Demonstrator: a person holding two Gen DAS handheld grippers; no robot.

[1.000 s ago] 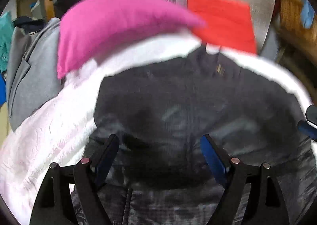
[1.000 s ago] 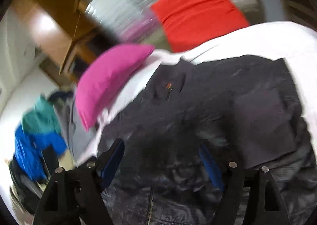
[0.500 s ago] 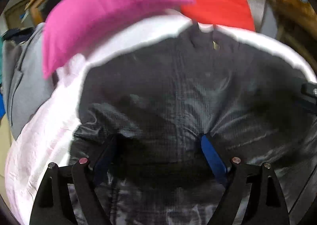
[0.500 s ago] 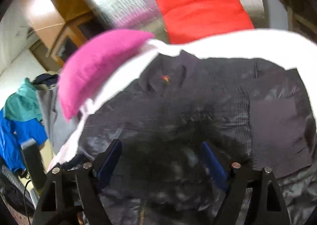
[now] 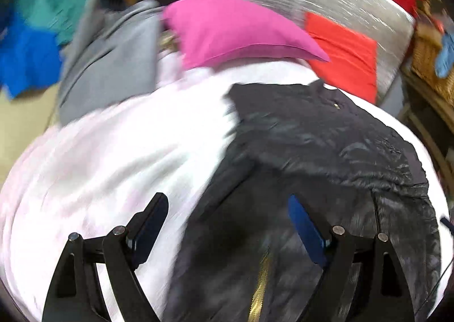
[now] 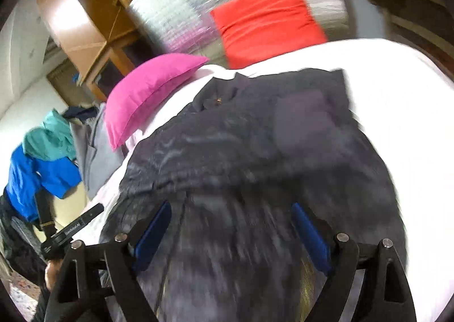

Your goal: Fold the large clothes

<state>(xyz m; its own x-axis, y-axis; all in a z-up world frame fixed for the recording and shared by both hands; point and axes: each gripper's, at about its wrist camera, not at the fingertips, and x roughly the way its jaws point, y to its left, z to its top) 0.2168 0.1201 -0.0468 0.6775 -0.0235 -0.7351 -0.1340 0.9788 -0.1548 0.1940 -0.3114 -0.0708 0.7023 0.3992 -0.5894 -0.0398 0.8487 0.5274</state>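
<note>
The black jacket (image 6: pixel 255 157) lies spread on the white bedsheet (image 5: pixel 113 157), collar toward the pink pillow (image 5: pixel 235 29), apparently part-folded; left gripper (image 5: pixel 227 225) and right gripper (image 6: pixel 231 232) gape wide, holding nothing; further folds seemingly remain.

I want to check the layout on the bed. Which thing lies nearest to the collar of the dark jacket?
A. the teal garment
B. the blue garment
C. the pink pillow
C: the pink pillow lies on the white bed cover just beside the dark jacket collar.
</note>
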